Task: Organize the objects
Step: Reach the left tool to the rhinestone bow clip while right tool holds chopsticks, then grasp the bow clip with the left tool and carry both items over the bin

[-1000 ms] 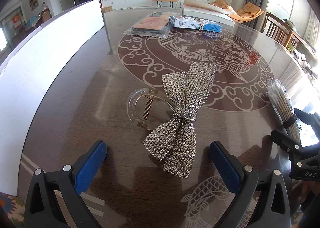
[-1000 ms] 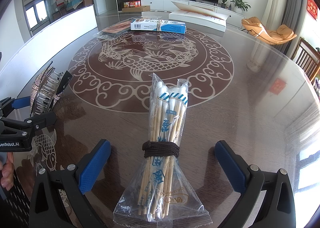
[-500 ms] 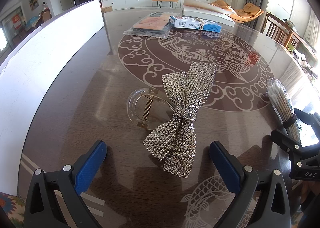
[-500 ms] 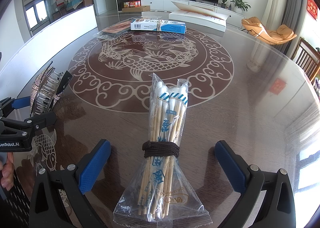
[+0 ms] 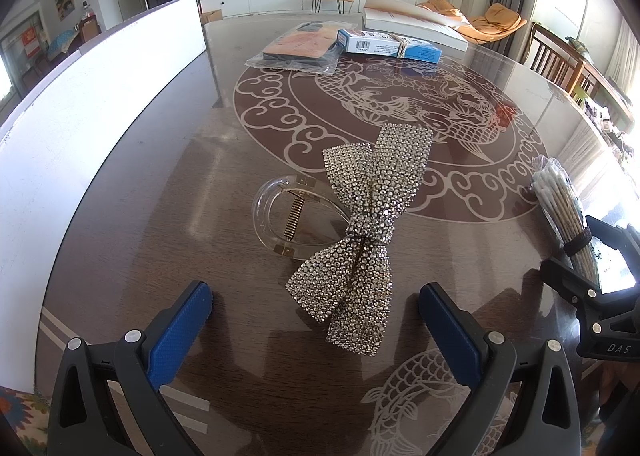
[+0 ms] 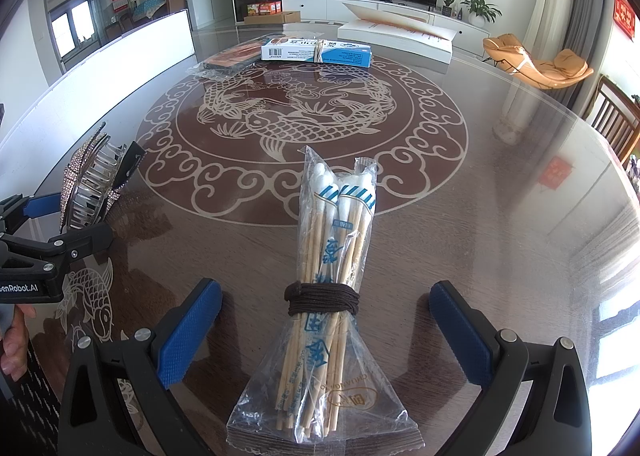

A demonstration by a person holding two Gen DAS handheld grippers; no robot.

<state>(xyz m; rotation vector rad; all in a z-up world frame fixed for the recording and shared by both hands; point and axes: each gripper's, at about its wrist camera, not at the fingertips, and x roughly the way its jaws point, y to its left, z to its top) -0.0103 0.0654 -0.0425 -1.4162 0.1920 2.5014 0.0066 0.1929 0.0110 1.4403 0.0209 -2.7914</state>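
A rhinestone bow hair clip point(image 5: 368, 232) with a clear claw lies on the dark glass table, just ahead of my open left gripper point(image 5: 316, 324); its near end reaches between the blue pads. The clip also shows at the left of the right wrist view point(image 6: 90, 184). A plastic bag of long cotton swabs point(image 6: 328, 276), tied with a dark cord, lies between the pads of my open right gripper point(image 6: 324, 328). The bag also shows at the right of the left wrist view point(image 5: 564, 212). Neither gripper touches anything.
A blue and white box point(image 5: 388, 46) and a flat plastic-wrapped packet point(image 5: 300, 48) lie at the far side of the table. A large white box point(image 6: 396, 36) sits behind them. A white panel point(image 5: 80, 128) runs along the left edge. Chairs point(image 6: 616, 120) stand at the right.
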